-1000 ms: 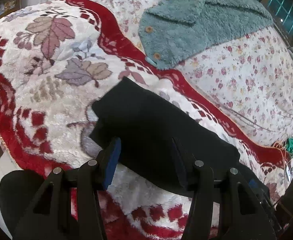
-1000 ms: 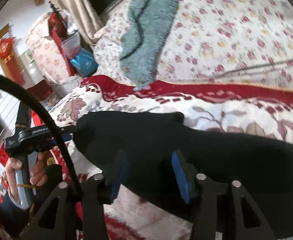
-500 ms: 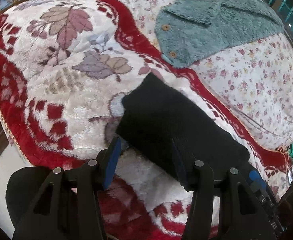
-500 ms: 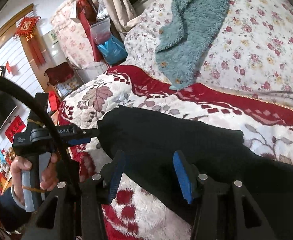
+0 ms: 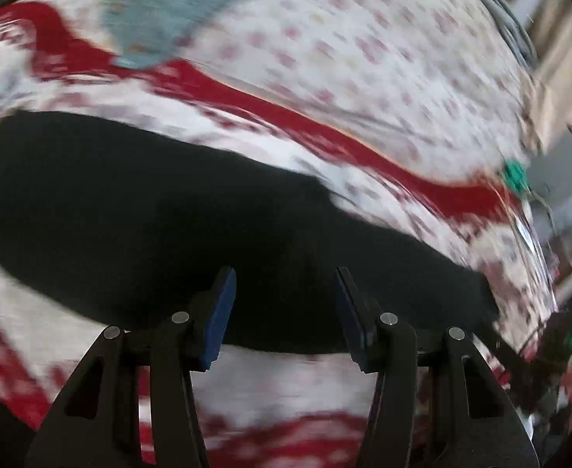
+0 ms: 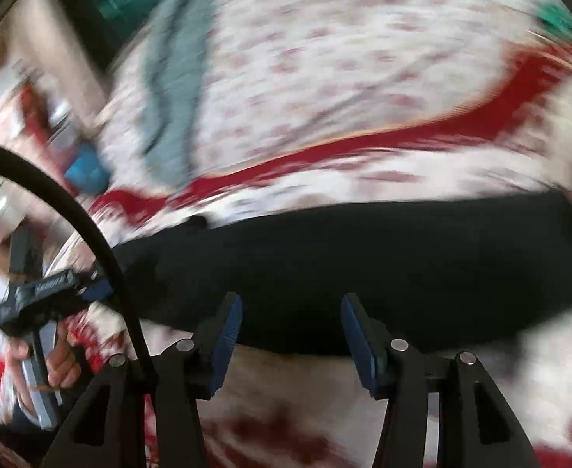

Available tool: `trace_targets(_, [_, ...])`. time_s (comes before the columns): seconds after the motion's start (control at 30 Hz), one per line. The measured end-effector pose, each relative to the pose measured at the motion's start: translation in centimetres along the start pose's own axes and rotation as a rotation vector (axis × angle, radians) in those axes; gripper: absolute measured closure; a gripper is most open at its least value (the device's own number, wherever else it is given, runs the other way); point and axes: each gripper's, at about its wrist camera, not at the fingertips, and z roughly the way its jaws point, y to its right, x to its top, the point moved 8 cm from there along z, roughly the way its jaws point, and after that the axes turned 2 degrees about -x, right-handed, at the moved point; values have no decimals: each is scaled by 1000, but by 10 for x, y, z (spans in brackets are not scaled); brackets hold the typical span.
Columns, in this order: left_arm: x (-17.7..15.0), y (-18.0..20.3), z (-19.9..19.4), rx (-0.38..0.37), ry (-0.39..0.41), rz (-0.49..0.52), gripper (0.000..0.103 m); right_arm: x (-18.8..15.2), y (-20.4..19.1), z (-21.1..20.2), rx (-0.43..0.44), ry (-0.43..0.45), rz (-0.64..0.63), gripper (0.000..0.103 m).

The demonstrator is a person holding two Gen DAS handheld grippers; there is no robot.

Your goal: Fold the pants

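Both views motion-blurred. Left tool (image 5: 284,304) had its jaws apart, nothing between them; right tool (image 6: 291,329) likewise spread and empty. Black pants (image 5: 176,210) lay in a long folded band across the red-and-white blanket (image 5: 270,386), just ahead of both tools' fingertips. Teal fleece garment (image 5: 157,11) sat further ahead on the floral quilt (image 5: 363,46).

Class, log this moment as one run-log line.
left claw: open | right claw: open | black pants: folded on blanket | views blurred
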Motion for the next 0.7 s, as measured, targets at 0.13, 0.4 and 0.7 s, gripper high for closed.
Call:
trace_targets(0.13, [-12, 55, 24, -73, -63, 81, 52, 4, 70, -42, -38, 66, 227, 49])
trace_targets(0.4, [-3, 140, 65, -173, -156, 236, 52, 10, 114, -58, -24, 96, 370, 44])
trace_targets(0.7, [4, 223, 135, -276, -296, 445, 51, 15, 136, -39, -30, 108, 462, 43])
